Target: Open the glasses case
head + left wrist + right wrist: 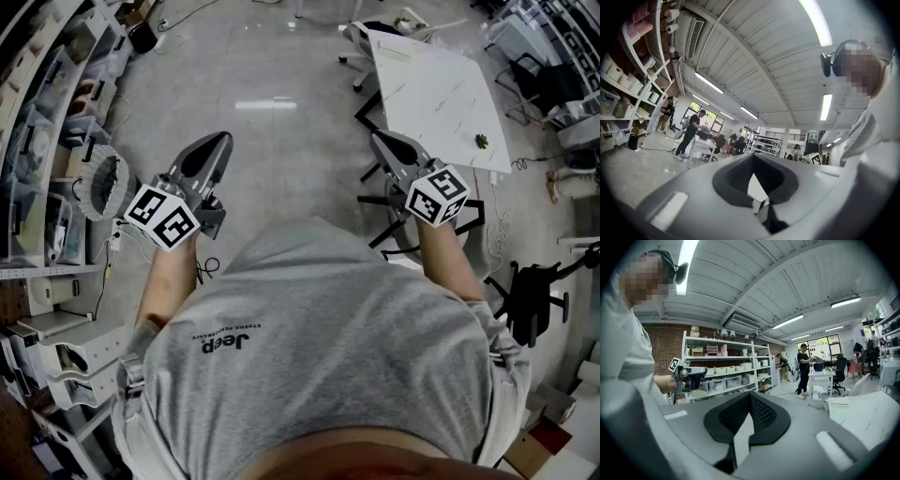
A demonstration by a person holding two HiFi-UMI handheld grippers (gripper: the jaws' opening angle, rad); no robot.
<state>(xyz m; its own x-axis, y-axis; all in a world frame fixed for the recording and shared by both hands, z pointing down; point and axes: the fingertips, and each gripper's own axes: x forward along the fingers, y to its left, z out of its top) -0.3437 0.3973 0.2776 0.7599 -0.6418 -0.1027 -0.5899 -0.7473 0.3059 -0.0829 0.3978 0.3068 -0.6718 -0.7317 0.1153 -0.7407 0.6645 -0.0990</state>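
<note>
Grey polished floor [272, 84] spreads wide ahead, edged by cluttered shelves [47, 141] on the left and a smooth white square tabletop [441, 94] on the right. Over it hang the left tool [221, 141] and right tool [381, 141], both tapered jaws pressed together, holding nothing. I cannot make out the glasses case anywhere.

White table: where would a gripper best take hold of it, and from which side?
The table's thin edge, from the side, pinching above and below. Its top is a wide flat slab, so probably only the rim fits.
</note>
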